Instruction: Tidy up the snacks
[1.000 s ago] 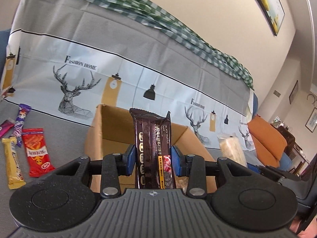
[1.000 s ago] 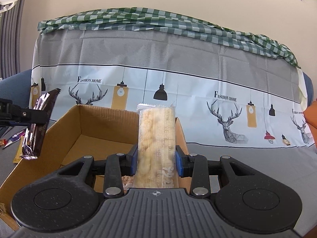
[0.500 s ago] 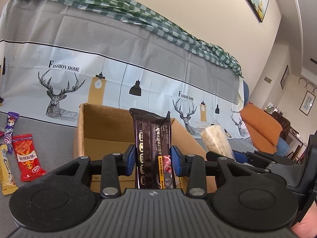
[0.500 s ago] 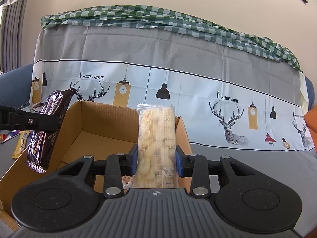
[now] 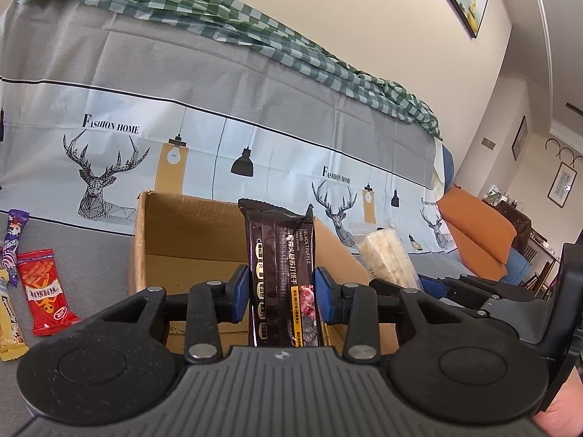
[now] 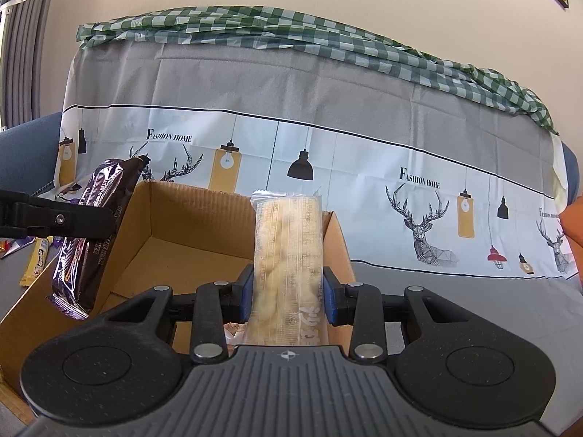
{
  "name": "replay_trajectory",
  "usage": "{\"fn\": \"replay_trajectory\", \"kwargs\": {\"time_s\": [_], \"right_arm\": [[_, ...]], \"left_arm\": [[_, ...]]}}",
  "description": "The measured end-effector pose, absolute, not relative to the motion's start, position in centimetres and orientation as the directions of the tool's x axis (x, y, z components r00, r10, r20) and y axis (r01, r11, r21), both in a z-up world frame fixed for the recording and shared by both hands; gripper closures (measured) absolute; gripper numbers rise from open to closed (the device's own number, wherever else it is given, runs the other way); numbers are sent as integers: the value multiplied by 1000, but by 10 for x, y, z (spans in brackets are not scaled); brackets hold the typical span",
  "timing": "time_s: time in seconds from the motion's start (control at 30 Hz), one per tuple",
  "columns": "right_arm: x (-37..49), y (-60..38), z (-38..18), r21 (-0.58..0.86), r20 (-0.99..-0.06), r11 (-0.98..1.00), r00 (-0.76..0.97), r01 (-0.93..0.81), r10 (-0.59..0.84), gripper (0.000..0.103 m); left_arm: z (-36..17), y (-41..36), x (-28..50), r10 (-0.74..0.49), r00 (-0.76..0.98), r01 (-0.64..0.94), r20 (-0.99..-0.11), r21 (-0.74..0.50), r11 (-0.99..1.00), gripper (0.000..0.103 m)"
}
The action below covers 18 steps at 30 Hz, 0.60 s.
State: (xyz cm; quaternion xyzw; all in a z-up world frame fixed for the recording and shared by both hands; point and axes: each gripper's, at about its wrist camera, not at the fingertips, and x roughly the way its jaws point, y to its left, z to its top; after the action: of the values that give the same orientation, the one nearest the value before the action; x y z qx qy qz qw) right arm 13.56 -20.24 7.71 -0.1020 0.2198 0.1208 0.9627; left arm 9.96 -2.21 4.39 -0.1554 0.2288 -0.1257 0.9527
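1. Approach to the cardboard box (image 5: 204, 247): compared with the views from one second earlier, both grippers have drawn closer together over the open top. In the right wrist view the dark packet now overlaps the box's left wall, where before it hung outside it.

2. Left gripper (image 5: 282, 289): its blue pads are closed on the dark biscuit packet (image 5: 282, 276), which stands upright between them, its top edge above the box's far wall as seen along the fingers. The hold looks unchanged over the last second.

3. Right gripper (image 6: 288, 295): clamped on the pale rice-cracker packet (image 6: 288, 255), also upright. In the left wrist view this packet (image 5: 388, 258) appears just beside the box's right rim, nearer than half a second ago.

4. Meaning for the task: judging by this convergence, both snacks are about to be lowered into the box; neither has been released yet.

5. Pose: each gripper points forward and roughly level toward the sofa cover (image 6: 328, 116), held above the box's near edge.

6. Remaining items: a red snack packet (image 5: 43, 287), a yellow bar (image 5: 9, 320) and a purple bar (image 5: 14, 244) lie on the grey surface left of the box, still outside it.
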Motion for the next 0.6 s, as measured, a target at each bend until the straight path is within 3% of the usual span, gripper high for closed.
{"fn": "replay_trajectory", "kwargs": {"time_s": [0.6], "right_arm": [[136, -202, 76, -147, -449, 949, 874, -278, 187, 65]], "left_arm": [[45, -25, 98, -312, 866, 178, -391, -342, 923, 62]]}}
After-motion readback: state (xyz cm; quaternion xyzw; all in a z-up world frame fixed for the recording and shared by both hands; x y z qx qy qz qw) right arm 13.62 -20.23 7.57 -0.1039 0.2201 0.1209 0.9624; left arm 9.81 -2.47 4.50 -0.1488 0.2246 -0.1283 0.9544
